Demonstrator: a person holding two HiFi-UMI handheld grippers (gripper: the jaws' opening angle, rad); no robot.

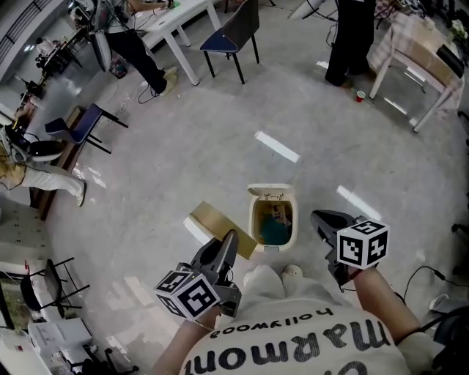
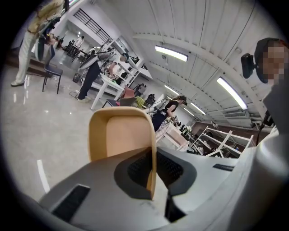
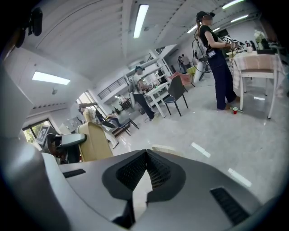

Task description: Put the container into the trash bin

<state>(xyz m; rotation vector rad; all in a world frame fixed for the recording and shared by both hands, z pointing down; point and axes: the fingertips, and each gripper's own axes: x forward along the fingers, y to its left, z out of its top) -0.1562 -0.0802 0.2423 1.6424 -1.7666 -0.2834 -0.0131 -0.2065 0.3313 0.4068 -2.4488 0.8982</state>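
The tan, shallow container (image 1: pixel 214 220) hangs just left of the trash bin (image 1: pixel 272 240), held by its edge in my left gripper (image 1: pixel 230 239). In the left gripper view the container (image 2: pixel 119 135) stands upright, its rim pinched between the shut jaws of the left gripper (image 2: pixel 152 157). The cream bin has its lid tipped back, and something teal lies inside. My right gripper (image 1: pixel 318 217) hovers right of the bin, shut and empty. Seen in its own view, the right gripper (image 3: pixel 145 154) has its pads touching. Left of them, the container (image 3: pixel 95 142) shows.
Grey floor with white tape strips (image 1: pixel 277 146) stretches beyond the bin. Further off stand a dark chair (image 1: pixel 236 33), a blue chair (image 1: pixel 79 126), white tables (image 1: pixel 179 20) and a person in dark trousers (image 1: pixel 352 36). My shoe tip (image 1: pixel 292 272) is just under the bin.
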